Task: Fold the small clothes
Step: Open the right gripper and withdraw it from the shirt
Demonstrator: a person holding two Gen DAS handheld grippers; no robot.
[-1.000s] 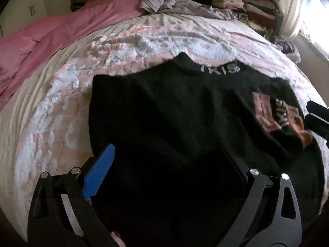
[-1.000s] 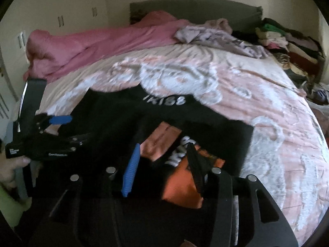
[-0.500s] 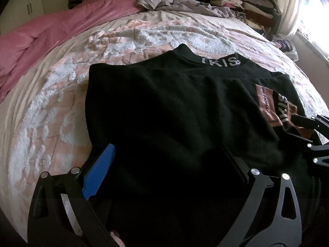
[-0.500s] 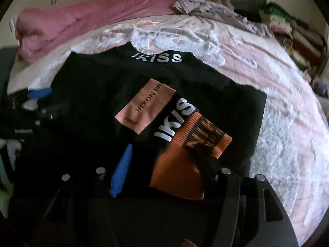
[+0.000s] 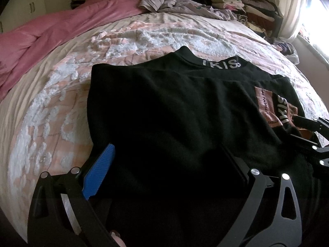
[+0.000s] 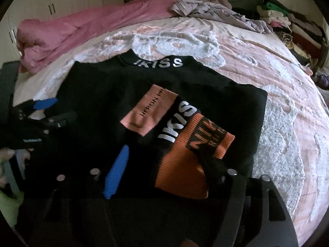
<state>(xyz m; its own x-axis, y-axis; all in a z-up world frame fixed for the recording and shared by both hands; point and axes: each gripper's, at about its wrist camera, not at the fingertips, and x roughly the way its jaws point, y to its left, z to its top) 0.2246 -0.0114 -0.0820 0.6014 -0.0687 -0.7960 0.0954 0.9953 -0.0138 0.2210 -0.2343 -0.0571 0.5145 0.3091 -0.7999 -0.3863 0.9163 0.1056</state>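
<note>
Since a second ago both views have closed in on the bed [image 6: 287, 94], and the sweater [image 5: 164, 107] now fills mid-frame, lying flat with an orange cuff [image 6: 185, 164] folded across it. The left tongs [image 5: 164, 164] are spread wide over the bottom hem; the right tongs [image 6: 164, 160] straddle the cuff, also unclenched. A careless pinch could drag the cuff askew or bunch the hem.
</note>
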